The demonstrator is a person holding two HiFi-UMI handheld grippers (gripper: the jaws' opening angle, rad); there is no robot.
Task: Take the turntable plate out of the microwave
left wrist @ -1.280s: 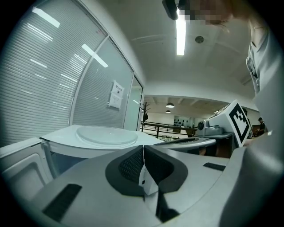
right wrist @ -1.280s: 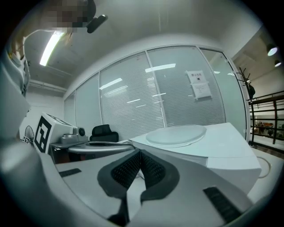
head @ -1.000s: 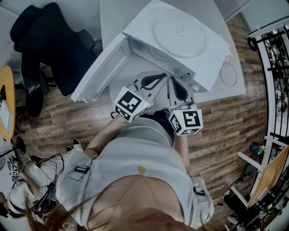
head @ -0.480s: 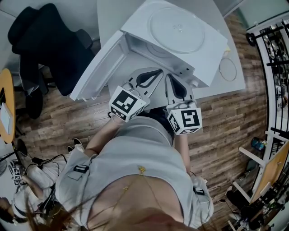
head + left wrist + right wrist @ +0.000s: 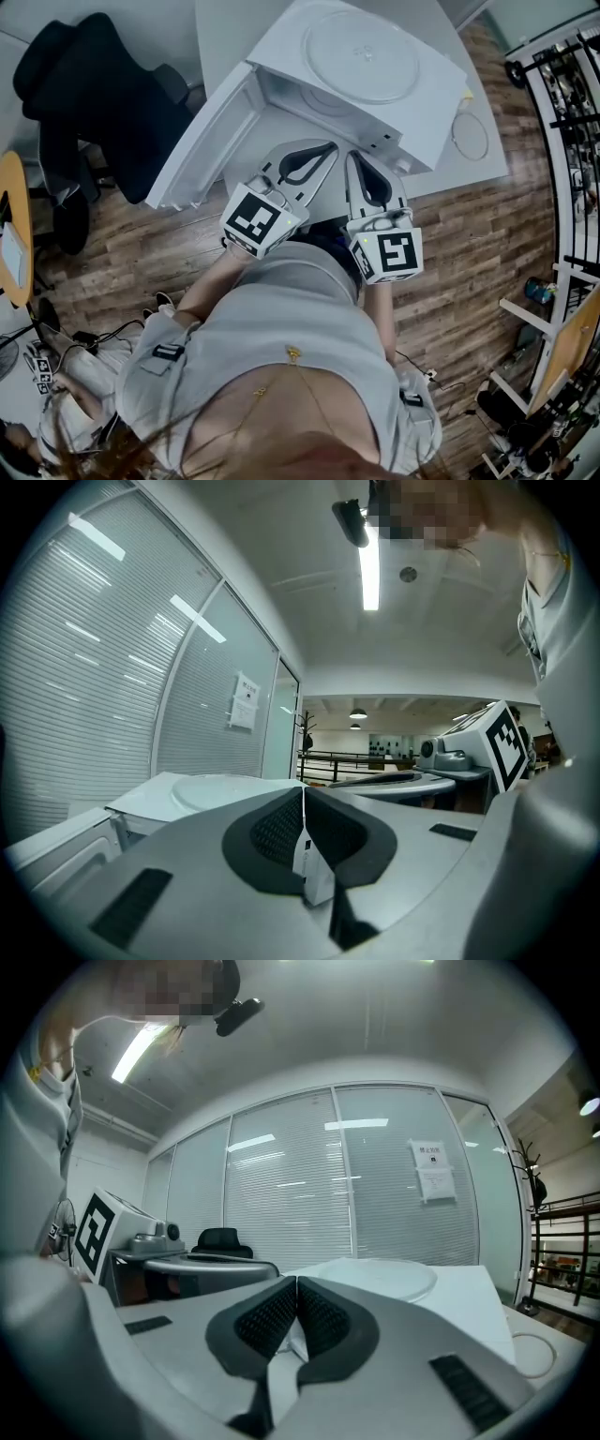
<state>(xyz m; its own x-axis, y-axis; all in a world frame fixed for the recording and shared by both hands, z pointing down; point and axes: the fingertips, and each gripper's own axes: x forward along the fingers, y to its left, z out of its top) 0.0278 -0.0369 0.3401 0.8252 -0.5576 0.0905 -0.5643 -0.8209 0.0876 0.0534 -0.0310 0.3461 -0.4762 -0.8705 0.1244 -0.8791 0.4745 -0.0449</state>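
The white microwave [image 5: 422, 112] stands on a grey table with its door [image 5: 202, 141] swung open to the left. The clear glass turntable plate [image 5: 361, 58] lies flat on the microwave's top; it also shows in the left gripper view [image 5: 220, 789] and the right gripper view [image 5: 384, 1279]. My left gripper [image 5: 328, 148] and right gripper [image 5: 354, 159] hover side by side just in front of the open cavity, both pointing level at the microwave. Each one is shut with nothing between its pads [image 5: 303, 794] [image 5: 295, 1283].
A thin ring [image 5: 469, 136] lies on the table [image 5: 487, 178] right of the microwave. A black office chair [image 5: 94, 84] stands at the left beyond the door. An orange table edge [image 5: 11, 225] is at far left and metal shelving [image 5: 572, 122] at far right. The floor is wood.
Both grippers have risen a little together in front of the microwave opening, and both stay shut and empty. The plate on top has not moved.
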